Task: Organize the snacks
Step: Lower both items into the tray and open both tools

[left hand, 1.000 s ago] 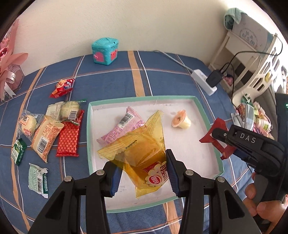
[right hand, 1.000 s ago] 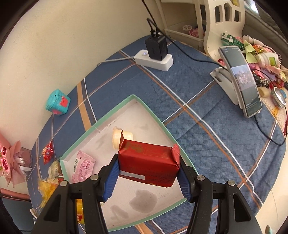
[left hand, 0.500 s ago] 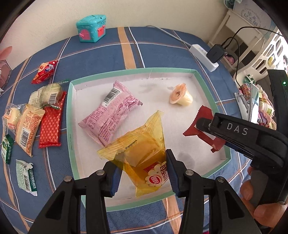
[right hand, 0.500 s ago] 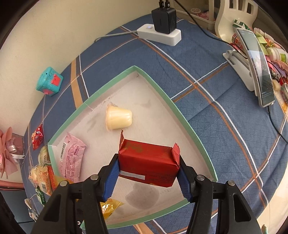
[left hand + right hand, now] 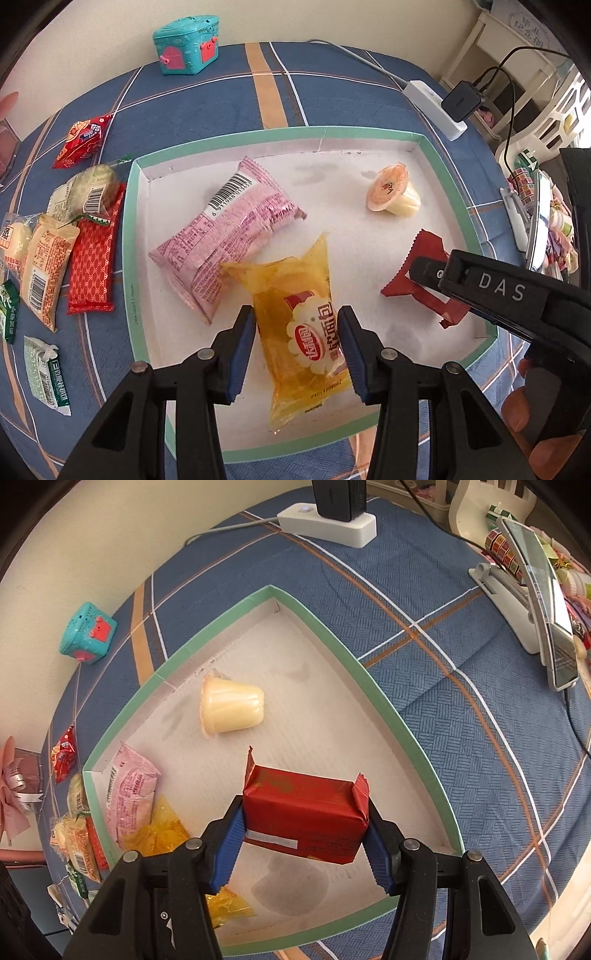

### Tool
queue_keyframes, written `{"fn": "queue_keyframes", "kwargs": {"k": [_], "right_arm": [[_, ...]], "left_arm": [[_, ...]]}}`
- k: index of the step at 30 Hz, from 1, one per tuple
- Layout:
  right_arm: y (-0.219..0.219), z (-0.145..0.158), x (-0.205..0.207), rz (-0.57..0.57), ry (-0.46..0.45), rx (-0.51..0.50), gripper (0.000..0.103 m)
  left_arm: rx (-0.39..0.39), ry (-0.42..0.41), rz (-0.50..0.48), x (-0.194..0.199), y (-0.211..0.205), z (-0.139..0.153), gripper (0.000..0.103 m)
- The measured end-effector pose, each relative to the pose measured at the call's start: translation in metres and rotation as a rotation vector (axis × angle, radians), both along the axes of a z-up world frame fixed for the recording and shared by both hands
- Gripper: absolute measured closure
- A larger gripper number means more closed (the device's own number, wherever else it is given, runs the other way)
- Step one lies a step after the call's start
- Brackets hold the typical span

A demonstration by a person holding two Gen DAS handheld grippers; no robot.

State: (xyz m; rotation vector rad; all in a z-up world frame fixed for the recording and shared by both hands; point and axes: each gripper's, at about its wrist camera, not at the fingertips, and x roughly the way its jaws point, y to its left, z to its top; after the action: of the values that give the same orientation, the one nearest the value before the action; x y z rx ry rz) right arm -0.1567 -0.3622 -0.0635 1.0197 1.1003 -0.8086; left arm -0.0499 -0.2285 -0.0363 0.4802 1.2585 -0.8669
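My left gripper is shut on a yellow snack packet, held low over the near part of the green-rimmed white tray. My right gripper is shut on a red wrapped bar, low over the tray's near right corner; the bar and that gripper's black body also show at the right of the left wrist view. Inside the tray lie a pink packet and a jelly cup on its side.
Several loose snacks lie on the blue plaid cloth left of the tray, with a red packet further back. A teal toy box stands at the back. A power strip and a phone on a stand are to the right.
Both grippers have sunk toward the tray with their packets still held; the tray and its contents loom larger in both views.
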Motion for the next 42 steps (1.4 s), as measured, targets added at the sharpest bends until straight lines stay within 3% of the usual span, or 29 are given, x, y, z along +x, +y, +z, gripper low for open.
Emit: {"fn": "queue_keyframes", "kwargs": {"k": [15, 20, 31, 35, 42], "right_arm": [[-0.010, -0.013, 0.011, -0.010, 0.007, 0.004, 0.039], [-0.014, -0.016, 0.017, -0.012, -0.010, 0.003, 0.030], [-0.014, -0.016, 0.019, -0.006, -0.023, -0.002, 0.026], [-0.012, -0.006, 0.014, -0.003, -0.041, -0.019, 0.016], [-0.007, 0.014, 0.012, 0.011, -0.068, -0.063, 0.015]], "left_arm": [[0.006, -0.004, 0.003, 0.005, -0.005, -0.014, 0.056], [0.012, -0.011, 0.001, 0.004, -0.006, -0.016, 0.054], [0.005, -0.029, 0.005, 0.002, -0.007, -0.011, 0.028], [-0.009, -0.030, 0.007, -0.001, -0.008, -0.006, 0.021], [-0.060, -0.056, 0.009, -0.006, -0.005, 0.010, 0.008]]}}
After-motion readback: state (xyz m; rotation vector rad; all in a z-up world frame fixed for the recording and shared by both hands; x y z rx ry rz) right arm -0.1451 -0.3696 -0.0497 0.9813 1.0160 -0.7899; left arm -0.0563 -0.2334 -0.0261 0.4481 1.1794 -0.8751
